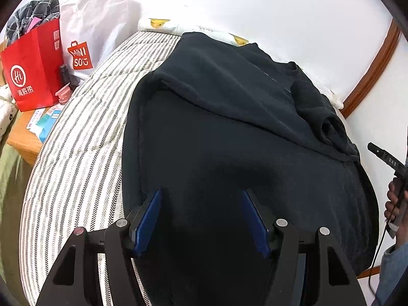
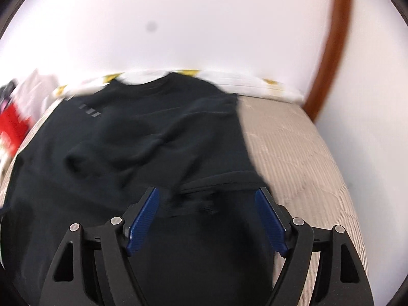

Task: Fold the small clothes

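Note:
A black long-sleeved top (image 1: 229, 132) lies spread on the striped bed (image 1: 84, 132), with both sleeves folded in across its body. My left gripper (image 1: 201, 193) is open and empty, its blue pads just above the top's near hem. In the right wrist view the same top (image 2: 127, 148) fills the left and middle. My right gripper (image 2: 206, 196) is open and empty over the top's right side, near a folded edge. The right wrist view is blurred by motion. The right gripper's body and the hand holding it show at the left wrist view's right edge (image 1: 392, 176).
A red paper bag (image 1: 33, 68) and a white MINISO bag (image 1: 89, 33) stand left of the bed on a wooden stand (image 1: 23, 137) with small items. A white patterned cloth (image 1: 193, 29) lies along the wall. A brown wooden frame (image 2: 334, 51) rises at right.

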Action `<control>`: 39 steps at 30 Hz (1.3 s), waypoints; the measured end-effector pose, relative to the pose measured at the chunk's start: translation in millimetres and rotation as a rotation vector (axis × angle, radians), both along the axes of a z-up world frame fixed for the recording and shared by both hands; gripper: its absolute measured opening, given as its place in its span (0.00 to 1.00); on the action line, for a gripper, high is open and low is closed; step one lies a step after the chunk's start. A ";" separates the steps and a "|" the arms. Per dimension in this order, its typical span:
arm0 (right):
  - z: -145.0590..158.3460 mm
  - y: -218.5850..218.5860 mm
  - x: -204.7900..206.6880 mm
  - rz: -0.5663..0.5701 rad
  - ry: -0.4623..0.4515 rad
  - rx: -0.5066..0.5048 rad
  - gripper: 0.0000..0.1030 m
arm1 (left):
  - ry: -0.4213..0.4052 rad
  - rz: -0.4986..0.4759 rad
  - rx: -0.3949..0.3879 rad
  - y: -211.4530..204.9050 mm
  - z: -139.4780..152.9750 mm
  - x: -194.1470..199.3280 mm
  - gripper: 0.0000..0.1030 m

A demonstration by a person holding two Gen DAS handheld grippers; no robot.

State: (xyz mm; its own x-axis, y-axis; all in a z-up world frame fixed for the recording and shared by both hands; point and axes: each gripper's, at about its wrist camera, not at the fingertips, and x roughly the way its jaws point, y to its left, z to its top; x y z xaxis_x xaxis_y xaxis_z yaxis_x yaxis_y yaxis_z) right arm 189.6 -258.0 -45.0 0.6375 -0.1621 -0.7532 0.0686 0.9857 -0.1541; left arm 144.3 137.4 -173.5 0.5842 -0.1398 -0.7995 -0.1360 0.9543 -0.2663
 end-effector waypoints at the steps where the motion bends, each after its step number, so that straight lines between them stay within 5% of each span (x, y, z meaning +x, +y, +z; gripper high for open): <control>1: -1.7 -10.9 4.1 -0.029 0.005 0.013 0.75 | 0.000 0.002 0.001 0.8 0.0 0.3 0.60; 13: -37.4 -35.0 52.4 -0.086 0.081 0.185 0.75 | 0.008 0.007 0.025 -1.2 -3.7 6.4 0.60; 21: -63.3 -10.7 57.9 -0.031 0.106 0.103 0.74 | 0.010 0.007 0.027 -1.3 -4.4 7.3 0.60; 25: -62.2 -13.5 48.0 -0.005 0.103 0.128 0.47 | 0.007 -0.002 0.027 -0.1 -5.4 6.7 0.60; 34: -31.6 0.6 31.4 0.072 0.017 0.209 0.55 | 0.006 0.001 0.022 -1.3 -5.6 11.1 0.62; 39: -52.1 30.5 53.9 0.126 0.068 0.136 0.55 | 0.015 0.005 0.021 -2.3 -3.8 9.9 0.62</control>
State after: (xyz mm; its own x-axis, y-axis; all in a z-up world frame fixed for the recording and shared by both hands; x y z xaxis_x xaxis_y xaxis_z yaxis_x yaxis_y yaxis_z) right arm 243.5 -227.5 -97.1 0.5930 0.0218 -0.8049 -0.0629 0.9978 -0.0193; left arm 154.2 135.0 -177.3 0.5723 -0.1202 -0.8112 -0.1443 0.9590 -0.2440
